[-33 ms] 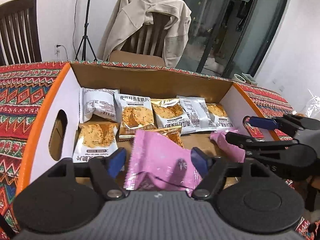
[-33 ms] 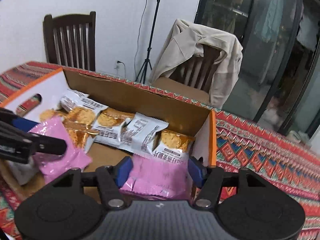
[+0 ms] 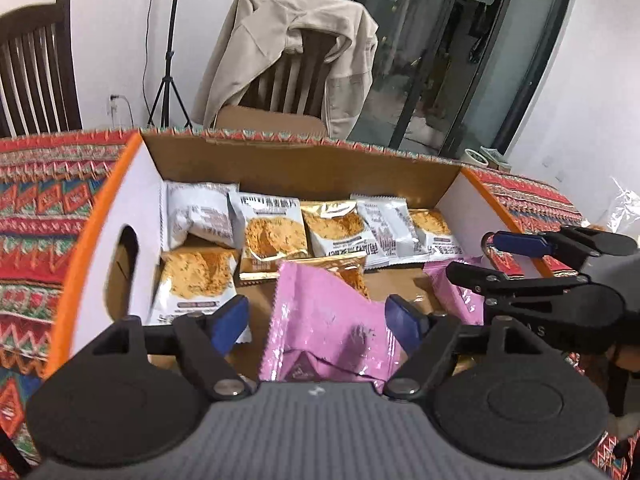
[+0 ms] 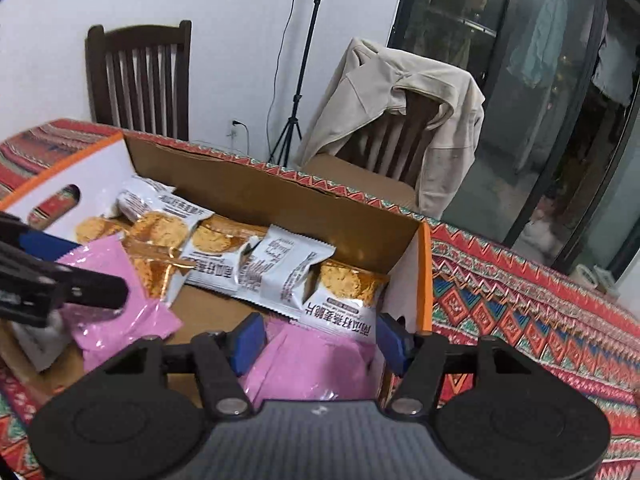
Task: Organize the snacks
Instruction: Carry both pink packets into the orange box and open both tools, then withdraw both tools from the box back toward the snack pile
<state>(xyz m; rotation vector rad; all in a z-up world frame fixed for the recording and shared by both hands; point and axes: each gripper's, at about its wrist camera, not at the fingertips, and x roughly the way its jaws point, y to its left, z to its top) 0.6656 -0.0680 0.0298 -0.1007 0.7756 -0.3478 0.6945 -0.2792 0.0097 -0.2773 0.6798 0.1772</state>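
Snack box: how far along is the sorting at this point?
Done: oat-crisp packets lie in a row along the back wall of the cardboard box. In hand: the left gripper is opening around a pink packet, its pads apart from it; the right gripper straddles a second pink packet. Left: laying both pink packets flat in the bare front half.

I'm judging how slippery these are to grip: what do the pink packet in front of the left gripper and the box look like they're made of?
Pink packet: seemingly thin plastic film, glossy; it shows bright glints, creases and a crimped edge.
Box: corrugated cardboard, matte brown inside, its end walls white with orange edges; the torn top rim looks fibrous.
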